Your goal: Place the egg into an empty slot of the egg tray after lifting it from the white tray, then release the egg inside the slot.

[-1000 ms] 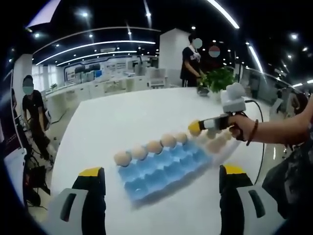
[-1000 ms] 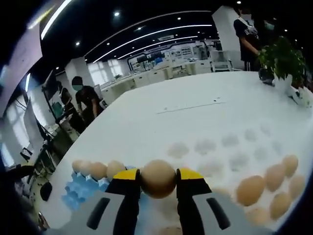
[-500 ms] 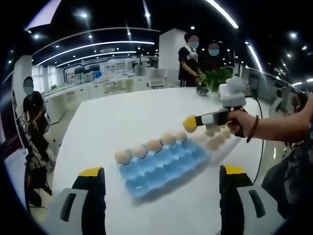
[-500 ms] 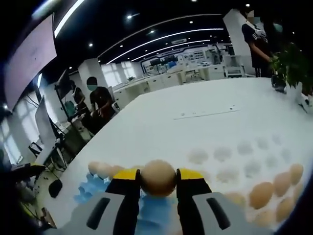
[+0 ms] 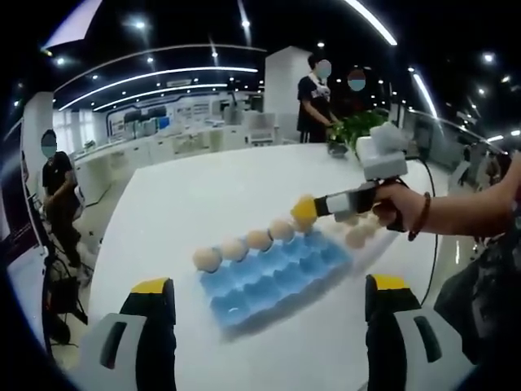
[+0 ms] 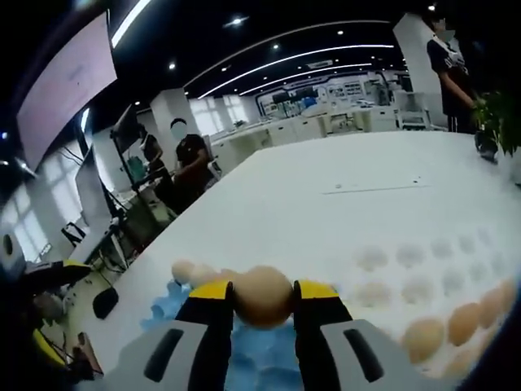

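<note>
A blue egg tray (image 5: 273, 273) lies on the white table with a row of eggs (image 5: 244, 243) along its far side; the near slots stand empty. My right gripper (image 5: 305, 213) comes in from the right, shut on an egg, hovering over the tray's far right end. In the right gripper view the held egg (image 6: 263, 296) sits between the yellow-tipped fingers of the right gripper (image 6: 264, 300), above the blue tray (image 6: 256, 362). The white tray (image 6: 423, 277) lies to the right with several eggs (image 6: 423, 338). My left gripper (image 5: 264, 297) stands open in front of the blue tray, holding nothing.
A person's hand and forearm (image 5: 431, 213) hold the right gripper. A potted plant (image 5: 358, 130) stands at the table's far edge, with people (image 5: 313, 98) behind it. Another person (image 6: 191, 159) sits at desks left of the table.
The right gripper has carried the egg leftward from over the white tray to above the blue tray's right end. The left gripper has stayed still and open.
</note>
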The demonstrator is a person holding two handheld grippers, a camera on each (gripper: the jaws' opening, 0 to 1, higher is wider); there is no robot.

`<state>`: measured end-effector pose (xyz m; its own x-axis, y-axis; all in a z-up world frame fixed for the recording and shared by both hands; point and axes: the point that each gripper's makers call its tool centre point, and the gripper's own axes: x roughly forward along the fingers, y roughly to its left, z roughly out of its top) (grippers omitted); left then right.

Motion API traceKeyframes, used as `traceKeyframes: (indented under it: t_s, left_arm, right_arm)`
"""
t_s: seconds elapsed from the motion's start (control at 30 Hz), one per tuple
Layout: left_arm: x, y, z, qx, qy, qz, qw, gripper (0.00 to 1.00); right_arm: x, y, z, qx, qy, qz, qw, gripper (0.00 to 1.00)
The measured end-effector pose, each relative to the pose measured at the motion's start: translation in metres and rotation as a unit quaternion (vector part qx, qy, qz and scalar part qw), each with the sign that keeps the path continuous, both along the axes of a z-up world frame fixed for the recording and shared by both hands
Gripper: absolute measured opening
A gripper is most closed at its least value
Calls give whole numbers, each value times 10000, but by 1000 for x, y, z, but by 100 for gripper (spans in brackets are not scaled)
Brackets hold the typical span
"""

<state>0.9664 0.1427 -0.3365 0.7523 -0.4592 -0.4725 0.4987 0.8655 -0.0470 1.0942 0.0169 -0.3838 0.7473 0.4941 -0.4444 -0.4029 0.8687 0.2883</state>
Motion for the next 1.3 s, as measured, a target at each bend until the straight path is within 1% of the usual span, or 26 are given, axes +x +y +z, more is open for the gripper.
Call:
traceKeyframes:
  t_s: [0.23,0.37,0.6,0.83,1.07,1.2,1.3]
  left_arm:
    - [2,0,-1,8,12,-16,10000,99]
    - [4,1,-2,18,26,-18,10000,99]
    - [6,4,-3,3,40,4,10000,99]
    - [7,6,-7,34,102,3,9999,99]
    - [9,6,-9,50,147,-27,9999,99]
    - [9,9,-12,80,194,-50,9998,99]
    - [8,11,-14,125,235,-72,9996,99]
  right_arm:
    - [0,13,-2,-26,19,199,9998,29]
    - [-1,26,-2,-57,-2,437,9990,29]
    - [-6,50,-3,47,26,809,9967,29]
    - [-11,74,-4,36,-14,1178,9930,29]
    - [-14,92,-7,0,-48,1465,9892,29]
    - [-18,106,-8,-6,-98,1711,9852,29]
    - [-20,116,-10,18,-73,1846,9828,29]
